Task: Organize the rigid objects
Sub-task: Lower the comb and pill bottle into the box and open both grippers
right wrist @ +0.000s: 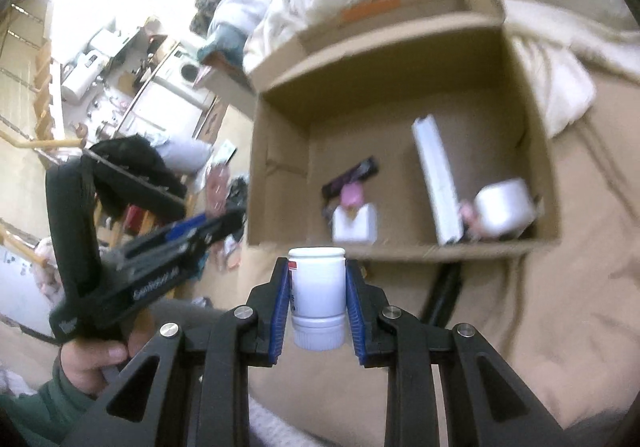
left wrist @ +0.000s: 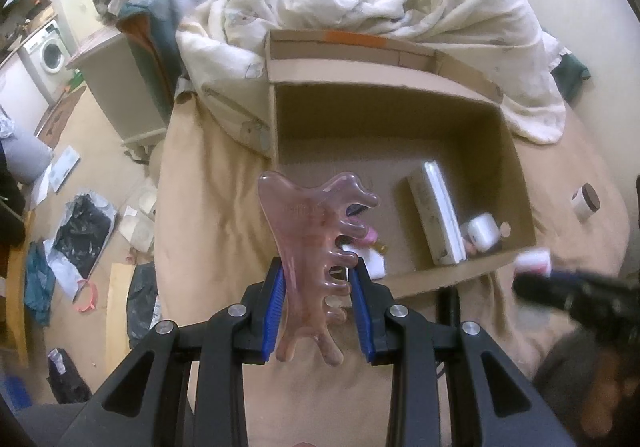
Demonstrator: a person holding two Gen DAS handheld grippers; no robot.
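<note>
Left gripper point(left wrist: 318, 287) is clamping the comb point(left wrist: 316, 243), right gripper point(right wrist: 318, 295) probably squeezing the bottle point(right wrist: 318, 299); both are nearing the box point(right wrist: 400, 247), so clearing its near wall before letting go.

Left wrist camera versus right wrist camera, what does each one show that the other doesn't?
Only the left wrist view shows the translucent pink toothed massage comb clamped in the left gripper, plus a brown-lidded jar lying on the tan bedspread.

Only the right wrist view shows the white plastic bottle clearly, held in the right gripper, and the hand holding the other tool.

Both show the open cardboard box holding a long white case and a white roll.
</note>
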